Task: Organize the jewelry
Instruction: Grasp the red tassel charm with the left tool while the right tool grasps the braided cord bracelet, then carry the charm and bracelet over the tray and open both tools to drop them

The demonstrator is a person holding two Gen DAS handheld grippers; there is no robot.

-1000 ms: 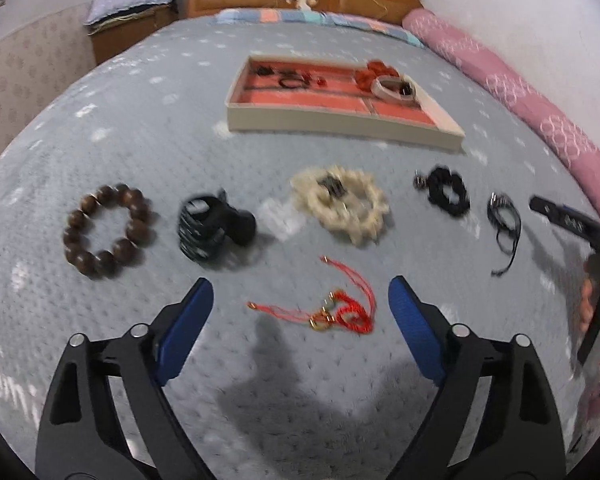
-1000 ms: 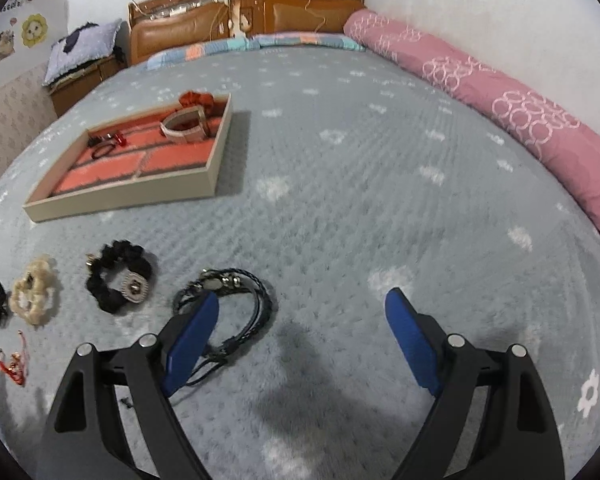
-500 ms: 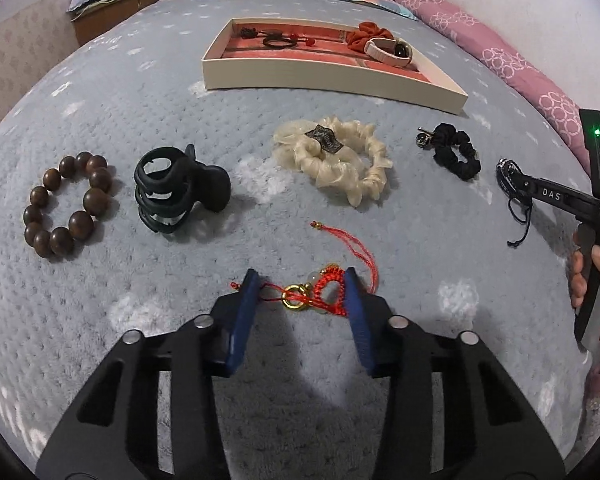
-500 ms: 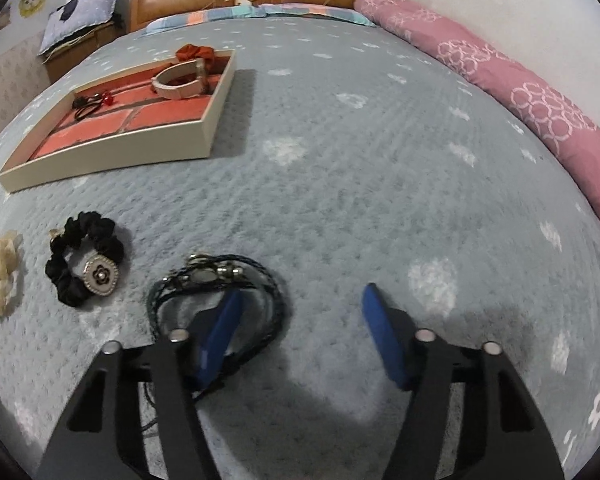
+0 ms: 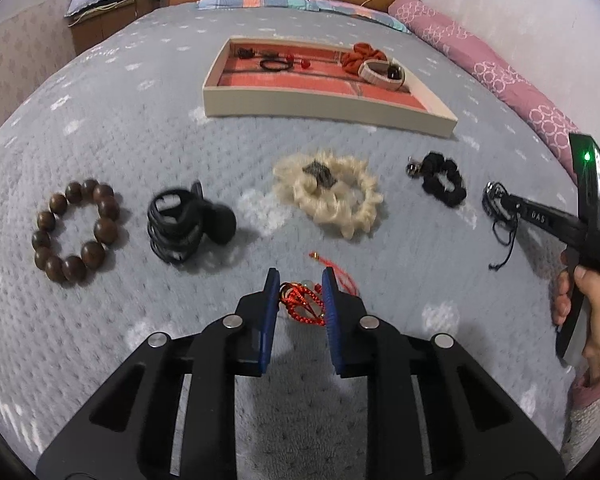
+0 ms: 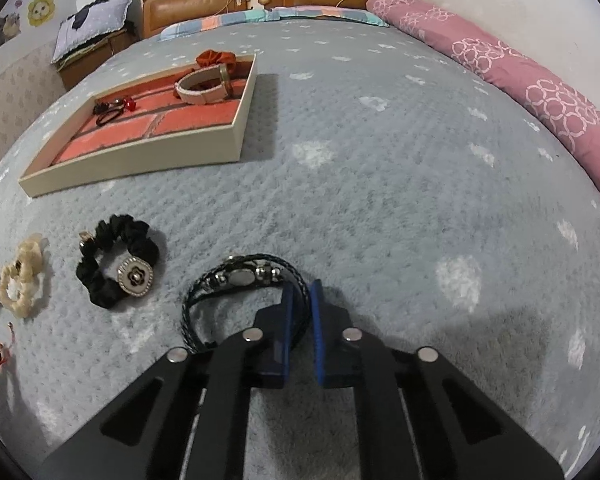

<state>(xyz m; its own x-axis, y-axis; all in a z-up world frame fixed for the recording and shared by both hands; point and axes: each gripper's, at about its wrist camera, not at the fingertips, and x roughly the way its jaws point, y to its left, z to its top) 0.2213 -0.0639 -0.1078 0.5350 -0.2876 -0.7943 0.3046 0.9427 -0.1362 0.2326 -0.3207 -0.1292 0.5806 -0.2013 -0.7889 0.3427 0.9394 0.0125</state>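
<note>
The grey bedspread (image 5: 100,128) fills both my views, with the compartment tray (image 5: 324,110) lying far across it. Nearer sit the cream scrunchie (image 5: 332,196), black claw clip (image 5: 188,224) and wooden bead bracelet (image 5: 76,236). My left gripper (image 5: 300,290) is pinched on the red knotted cord charm (image 5: 304,304), limp and light, so I'd grip its bunched knot. My right gripper (image 6: 301,304) is closed on the black braided leather bracelet (image 6: 236,280), flexible but springy, best held by the cord, not the slick metal clasp
</note>
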